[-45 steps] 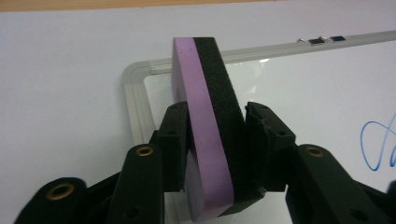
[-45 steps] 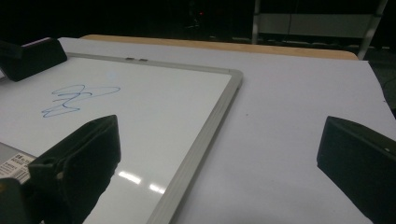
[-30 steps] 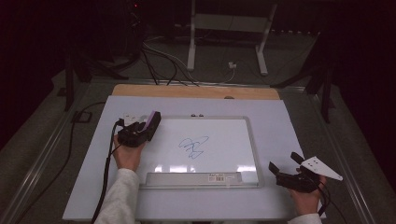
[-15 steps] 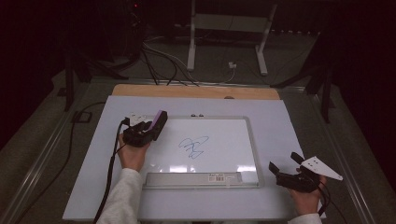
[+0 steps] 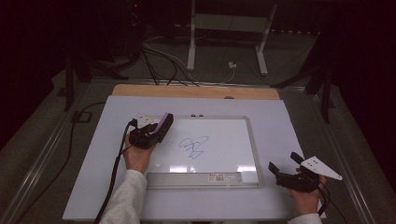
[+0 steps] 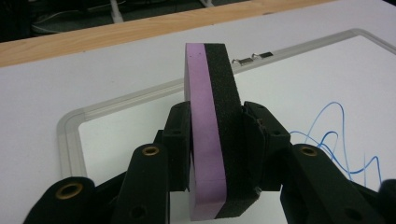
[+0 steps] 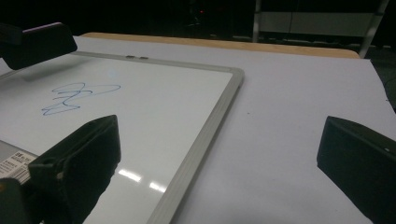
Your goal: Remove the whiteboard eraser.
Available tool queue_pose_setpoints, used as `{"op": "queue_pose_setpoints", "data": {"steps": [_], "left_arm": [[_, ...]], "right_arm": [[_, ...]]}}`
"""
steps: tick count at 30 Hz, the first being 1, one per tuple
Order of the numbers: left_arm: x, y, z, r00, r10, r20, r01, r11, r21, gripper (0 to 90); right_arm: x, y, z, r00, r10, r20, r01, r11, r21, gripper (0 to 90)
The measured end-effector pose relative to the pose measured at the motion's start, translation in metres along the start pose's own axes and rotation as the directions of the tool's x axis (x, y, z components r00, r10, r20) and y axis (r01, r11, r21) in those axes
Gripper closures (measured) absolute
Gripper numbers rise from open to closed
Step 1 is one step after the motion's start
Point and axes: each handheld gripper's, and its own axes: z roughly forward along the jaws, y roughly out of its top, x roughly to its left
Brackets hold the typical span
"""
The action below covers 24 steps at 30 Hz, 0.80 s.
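Here, left gripper (image 5: 161, 129) clamped on eraser (image 6: 212, 126) above whiteboard (image 5: 243, 140); right gripper (image 5: 286, 164) agape.

A purple-and-black eraser (image 6: 212, 135), a slim block standing on edge, is clamped upright over the upper left corner of a white board (image 5: 224, 140) that lies flat on the bench and bears a blue scribble (image 5: 193, 147) mid-board.

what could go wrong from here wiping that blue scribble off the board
The eraser sits on edge in the left gripper, purple side and black felt each against a jaw, so it may need turning before the felt meets the blue scribble. The right gripper is open, off the whiteboard, so the board might slide.
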Motion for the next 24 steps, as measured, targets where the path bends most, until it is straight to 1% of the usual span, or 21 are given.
{"op": "queue_pose_setpoints", "data": {"steps": [1, 4, 12, 24], "left_arm": [[-0.001, 0.0, 0.001, 1.0, 0.007, -0.002, -0.007, 1.0, 0.0, 65.4], [-0.004, 0.0, 0.002, 0.9999, 0.011, -0.003, -0.011, 0.9999, 0.002, 65.4], [-0.012, -0.002, 0.007, 0.9997, 0.024, 0.005, -0.024, 0.9997, 0.005, 65.4], [-0.019, -0.005, 0.015, 0.9985, 0.055, 0.008, -0.055, 0.9981, 0.028, 65.4]], "right_arm": [[0.0, 0.0, 0.0, 1.0, 0.0, 0.0, 0.0, 1.0, -0.001, 0.0], [0.0, 0.0, 0.0, 1.0, 0.002, -0.001, -0.002, 1.0, -0.003, 0.0], [0.0, 0.0, -0.001, 1.0, 0.0, -0.002, 0.0, 1.0, -0.004, 0.0], [0.0, 0.0, -0.001, 1.0, 0.001, -0.002, -0.001, 1.0, -0.004, 0.0]]}}
